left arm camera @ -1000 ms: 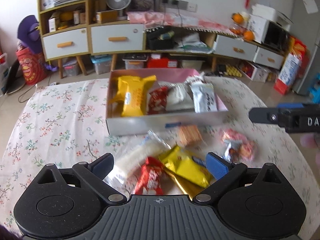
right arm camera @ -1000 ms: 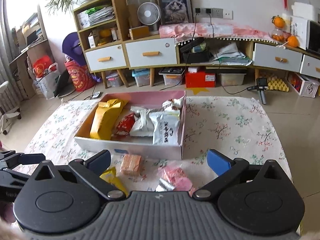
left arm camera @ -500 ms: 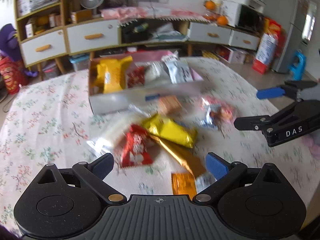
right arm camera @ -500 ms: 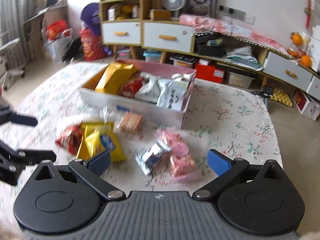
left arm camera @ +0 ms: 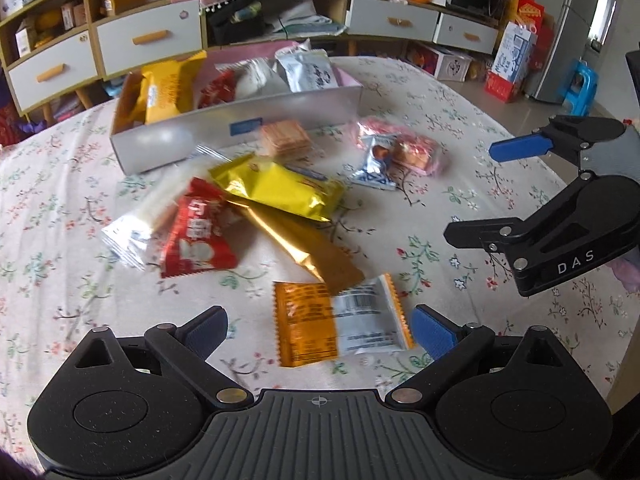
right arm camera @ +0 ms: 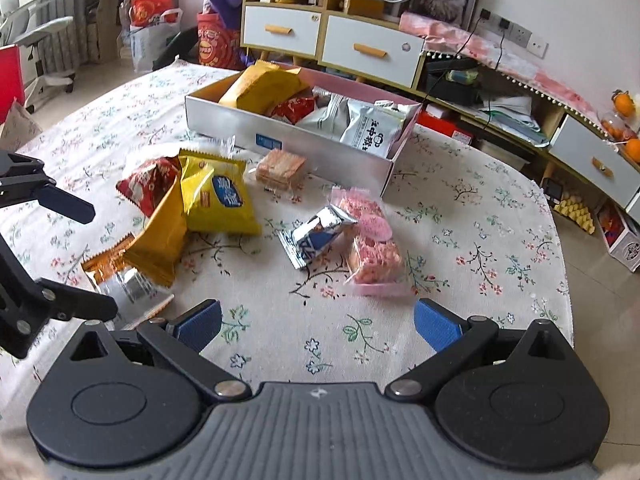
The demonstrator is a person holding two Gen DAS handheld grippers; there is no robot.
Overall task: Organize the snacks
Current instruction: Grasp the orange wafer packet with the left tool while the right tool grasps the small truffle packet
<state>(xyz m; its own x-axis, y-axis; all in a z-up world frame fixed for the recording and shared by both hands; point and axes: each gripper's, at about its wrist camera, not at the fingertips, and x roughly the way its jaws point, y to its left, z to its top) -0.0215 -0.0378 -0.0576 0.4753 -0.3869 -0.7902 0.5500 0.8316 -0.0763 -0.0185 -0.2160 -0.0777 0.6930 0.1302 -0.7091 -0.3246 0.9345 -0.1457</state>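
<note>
A silver box (left arm camera: 240, 120) with a pink inside holds several snack packs at the far side of the table; it also shows in the right wrist view (right arm camera: 304, 136). Loose snacks lie in front of it: a red pack (left arm camera: 196, 236), a yellow pack (left arm camera: 276, 186), a gold pack (left arm camera: 304, 248), an orange-and-silver pack (left arm camera: 340, 320), a wafer pack (left arm camera: 284, 142), a pink pack (right arm camera: 372, 248) and a blue-silver pack (right arm camera: 316, 236). My left gripper (left arm camera: 320, 330) is open, above the orange-and-silver pack. My right gripper (right arm camera: 318, 322) is open and empty, near the pink pack.
The table carries a floral cloth (left arm camera: 60, 200). Its right edge (right arm camera: 560, 240) drops to the floor. Cabinets with drawers (right arm camera: 332, 40) stand behind the table. Each gripper shows in the other's view, the right one (left arm camera: 560, 208) and the left one (right arm camera: 32, 240).
Both grippers have pulled back and risen from the box toward the near side, so the loose snacks now lie ahead of them. Both stay open.
</note>
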